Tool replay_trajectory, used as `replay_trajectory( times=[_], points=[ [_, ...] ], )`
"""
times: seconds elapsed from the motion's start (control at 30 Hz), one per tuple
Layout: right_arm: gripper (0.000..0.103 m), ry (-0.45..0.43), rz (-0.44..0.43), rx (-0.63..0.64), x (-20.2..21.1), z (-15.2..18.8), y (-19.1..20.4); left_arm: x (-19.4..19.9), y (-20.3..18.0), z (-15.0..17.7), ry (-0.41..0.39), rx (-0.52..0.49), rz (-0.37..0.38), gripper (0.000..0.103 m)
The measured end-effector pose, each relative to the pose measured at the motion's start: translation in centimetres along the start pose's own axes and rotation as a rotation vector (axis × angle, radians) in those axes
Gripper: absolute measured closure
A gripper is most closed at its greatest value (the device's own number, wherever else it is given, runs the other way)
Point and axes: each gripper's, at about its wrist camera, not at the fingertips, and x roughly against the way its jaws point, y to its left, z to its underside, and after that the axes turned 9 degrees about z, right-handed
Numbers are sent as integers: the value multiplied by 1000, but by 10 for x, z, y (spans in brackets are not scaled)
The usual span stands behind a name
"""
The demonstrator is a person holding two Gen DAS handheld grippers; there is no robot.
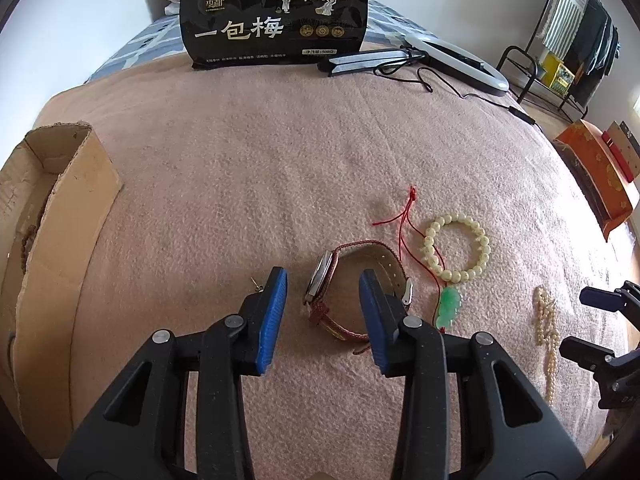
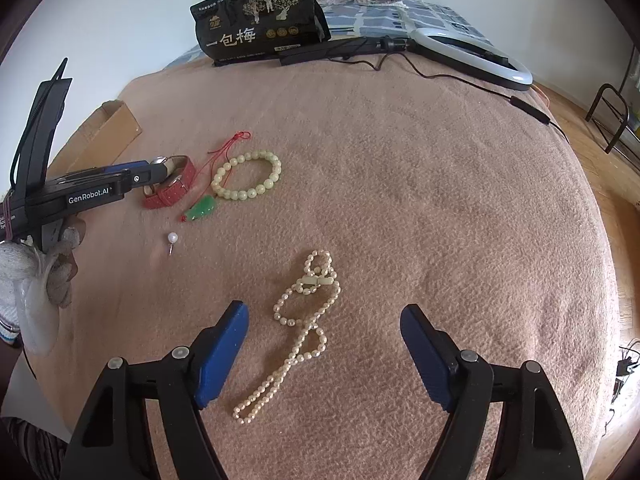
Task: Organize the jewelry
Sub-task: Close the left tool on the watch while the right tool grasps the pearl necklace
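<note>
1. A pink blanket [image 1: 240, 152] covers the bed; a cardboard box [image 1: 52, 216] sits at its left edge.
2. The left gripper [image 1: 323, 300] straddles a red-strapped wristwatch [image 1: 340, 280] lying on edge, face toward the left pad. The jaws are parted, neither pad pressing the watch.
3. The right gripper [image 2: 324, 340] hangs spread wide over a pearl necklace [image 2: 304, 320] that lies loose between the fingers, untouched. Its long axis runs from near-left to far-right, clasp at the far end.
4. A pale bead bracelet [image 1: 456, 246] lies just right of the watch.
5. A green jade pendant [image 1: 448, 308] on red cord lies between them.
6. A pearl stud earring [image 2: 172, 238] rests apart.
</note>
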Motion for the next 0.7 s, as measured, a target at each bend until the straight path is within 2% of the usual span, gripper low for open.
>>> replay_trajectory(
  times=[0.07,0.13,0.27,0.33,0.4,0.47,0.53,0.7],
  points=[
    [25,14,-4,-3,-6,0,1,-3,1,0,4,-3,-4,65],
    [30,29,-7,-6,-11,-1,3,-6,3,0,10,-3,-3,71],
    [33,47,0,9,-20,-2,8,-10,4,1,16,-12,-12,73],
    [37,53,16,24,-23,-2,11,-12,5,1,19,-13,-12,79],
    [39,54,25,37,-25,-2,13,-13,6,0,20,-11,-10,81],
    [44,57,34,47,-25,-3,13,-14,5,0,21,-17,-9,84],
    [55,59,38,52,-25,-3,12,-15,2,-1,22,-29,-14,87],
    [74,69,32,63,-24,-3,8,-16,-2,0,16,-59,-30,87]
  ],
)
